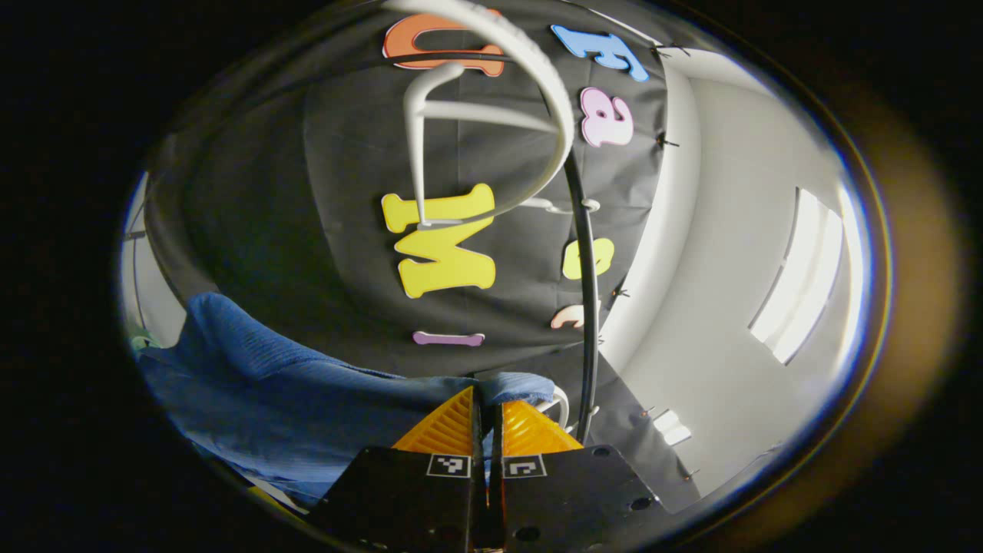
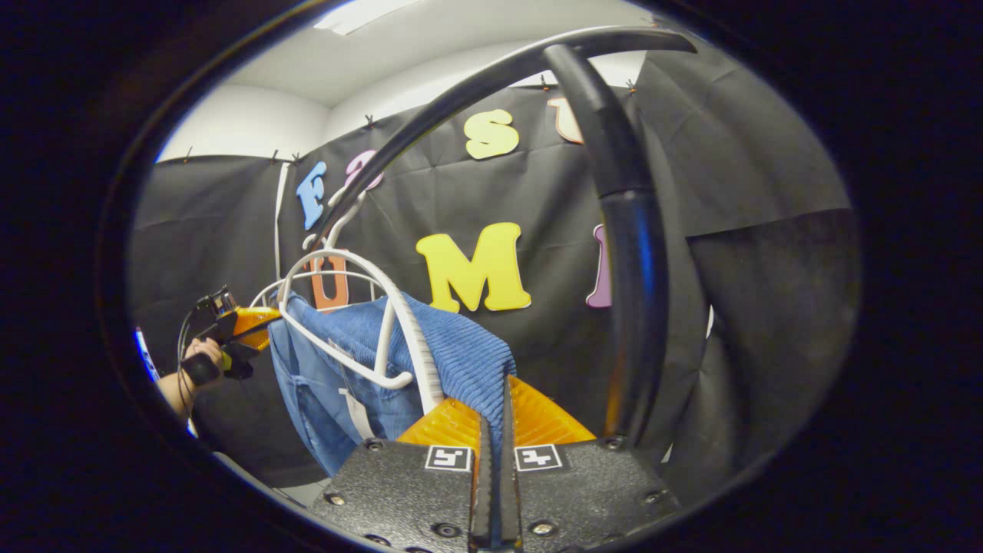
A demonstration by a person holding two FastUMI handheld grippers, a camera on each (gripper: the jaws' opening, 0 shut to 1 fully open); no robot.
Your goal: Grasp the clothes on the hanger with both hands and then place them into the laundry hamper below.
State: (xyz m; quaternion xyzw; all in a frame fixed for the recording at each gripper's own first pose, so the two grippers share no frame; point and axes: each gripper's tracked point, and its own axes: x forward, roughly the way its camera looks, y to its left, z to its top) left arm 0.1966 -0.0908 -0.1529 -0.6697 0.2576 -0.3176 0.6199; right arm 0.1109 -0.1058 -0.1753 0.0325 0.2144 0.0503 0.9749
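Both tongs are pinched on the blue knit sweater (image 2: 461,353): the left gripper (image 1: 485,411) and right gripper (image 2: 495,407). Lift the fabric clear of the white hanger (image 2: 361,322) evenly, keeping both pinches firm, before lowering it.

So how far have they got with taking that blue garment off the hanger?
Done: both grippers look clamped on the blue knitted garment, the left gripper at one end and the right gripper at the other. In hand: it is draped on the white plastic hanger. Left: lifting it off and lowering it into the hamper.
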